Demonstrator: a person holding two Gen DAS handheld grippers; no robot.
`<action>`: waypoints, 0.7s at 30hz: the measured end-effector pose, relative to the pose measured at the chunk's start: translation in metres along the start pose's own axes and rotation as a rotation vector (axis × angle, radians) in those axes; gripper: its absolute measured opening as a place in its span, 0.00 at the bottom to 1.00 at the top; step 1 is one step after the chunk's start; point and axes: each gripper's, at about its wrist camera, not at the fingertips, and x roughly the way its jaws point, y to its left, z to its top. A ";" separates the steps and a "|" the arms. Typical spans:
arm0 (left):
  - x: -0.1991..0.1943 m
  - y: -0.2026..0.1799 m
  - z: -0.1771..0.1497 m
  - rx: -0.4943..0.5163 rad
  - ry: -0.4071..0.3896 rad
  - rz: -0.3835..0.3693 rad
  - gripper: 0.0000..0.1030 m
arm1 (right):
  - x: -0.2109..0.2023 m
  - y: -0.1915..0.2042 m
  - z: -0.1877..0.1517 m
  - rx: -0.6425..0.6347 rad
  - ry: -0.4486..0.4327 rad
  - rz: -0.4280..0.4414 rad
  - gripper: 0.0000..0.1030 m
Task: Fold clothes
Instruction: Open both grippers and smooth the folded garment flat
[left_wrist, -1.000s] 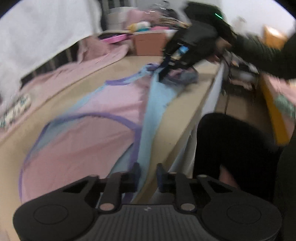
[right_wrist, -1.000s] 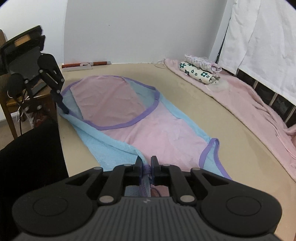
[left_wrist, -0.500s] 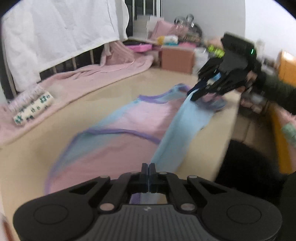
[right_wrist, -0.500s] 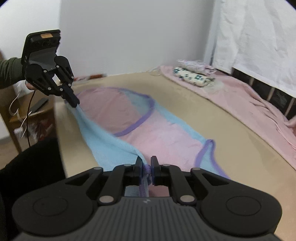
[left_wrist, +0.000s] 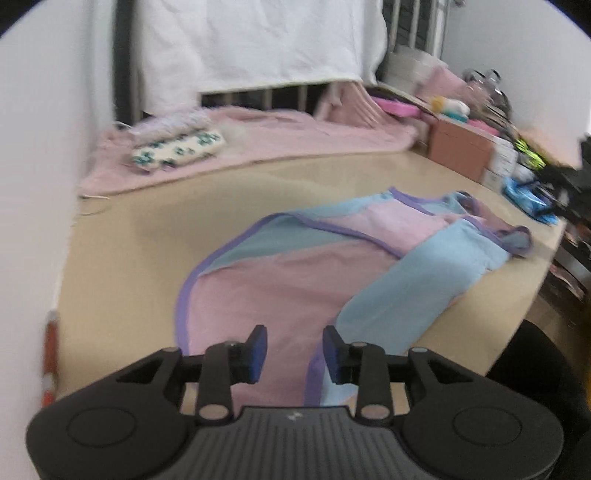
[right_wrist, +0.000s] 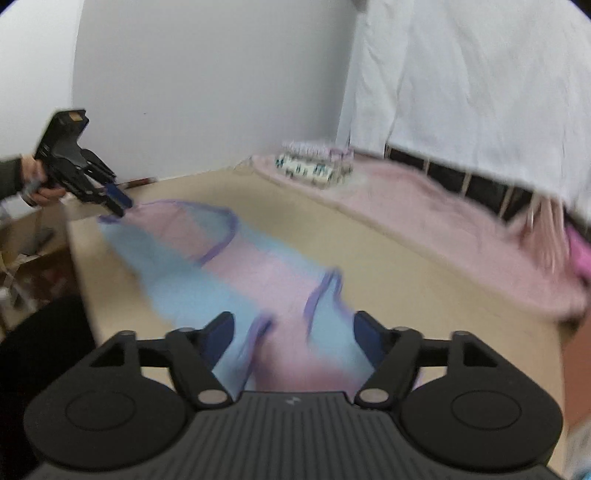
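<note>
A pink and light-blue garment (left_wrist: 295, 273) with purple trim lies lengthwise on the beige table (left_wrist: 147, 236). Its blue side panel (left_wrist: 417, 288) rests on the table along the near edge. My left gripper (left_wrist: 295, 350) hovers over one end of the garment, open, with nothing between its fingers. In the right wrist view the garment (right_wrist: 240, 269) is blurred, and my right gripper (right_wrist: 295, 332) stands wide open above its other end, holding nothing. The left gripper (right_wrist: 116, 201), in a person's hand, shows over the far end.
Folded floral cloths (left_wrist: 177, 147) sit on a pink blanket (left_wrist: 295, 129) along the back. A white sheet (left_wrist: 258, 37) hangs behind. Boxes and clutter (left_wrist: 461, 147) stand at the far right. The table edge (left_wrist: 517, 302) runs beside a person's dark-clad legs (left_wrist: 535, 365).
Both grippers were shut on the garment's blue edge and lifted it. Both now stand open, and the edge lies dropped on the table.
</note>
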 end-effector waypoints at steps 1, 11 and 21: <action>-0.004 -0.003 -0.005 -0.001 -0.024 0.017 0.31 | -0.007 0.000 -0.011 0.021 0.017 0.003 0.72; 0.015 -0.013 -0.028 -0.006 -0.038 0.097 0.39 | -0.010 0.003 -0.061 0.102 0.044 0.000 0.68; 0.018 -0.012 -0.036 0.013 -0.089 0.149 0.50 | 0.009 -0.014 -0.025 -0.074 0.153 -0.065 0.03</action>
